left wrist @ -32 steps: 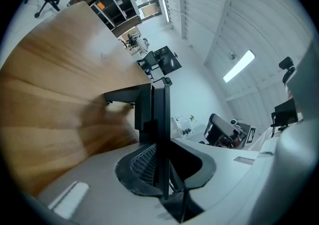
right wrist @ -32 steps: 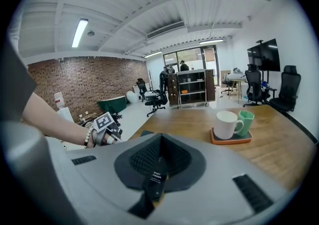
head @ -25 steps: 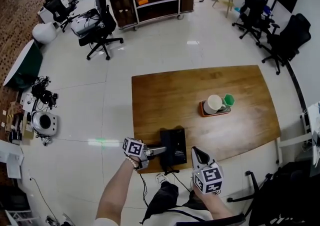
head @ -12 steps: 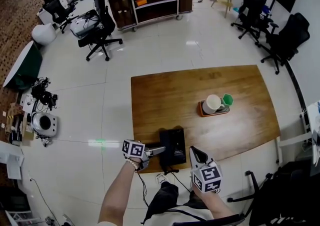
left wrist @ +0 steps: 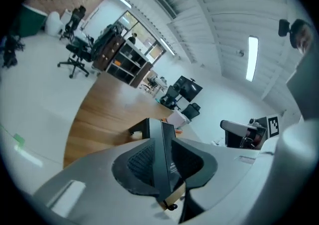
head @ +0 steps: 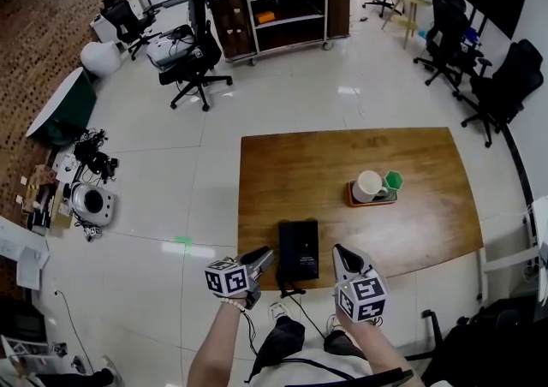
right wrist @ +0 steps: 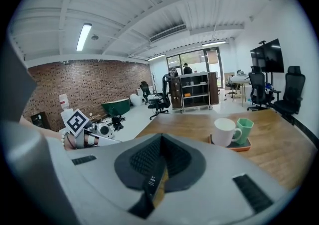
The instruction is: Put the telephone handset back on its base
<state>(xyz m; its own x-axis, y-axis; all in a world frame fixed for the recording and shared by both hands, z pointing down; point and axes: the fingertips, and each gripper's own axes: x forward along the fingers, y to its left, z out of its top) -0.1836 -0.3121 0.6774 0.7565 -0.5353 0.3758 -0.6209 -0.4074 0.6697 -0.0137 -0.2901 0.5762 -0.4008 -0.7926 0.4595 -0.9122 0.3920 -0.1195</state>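
The left gripper (head: pixel 266 254) is shut tight, and nothing is held in it. It is kept just off the near left corner of the black telephone (head: pixel 298 250), and it is not touching it. The right gripper (head: pixel 340 251) is shut tight too, with nothing held, and it is kept near the telephone's right side. The telephone is laid at the near edge of the wooden table (head: pixel 342 150). The handset cannot be told apart from its base, as all of it is seen as one dark shape. Farther back on the table, a white mug (head: pixel 369 184) and a green cup (head: pixel 393 179) are set side by side in a small orange tray (head: pixel 374 203). In the left gripper view, most of the telephone is hidden behind the jaws.
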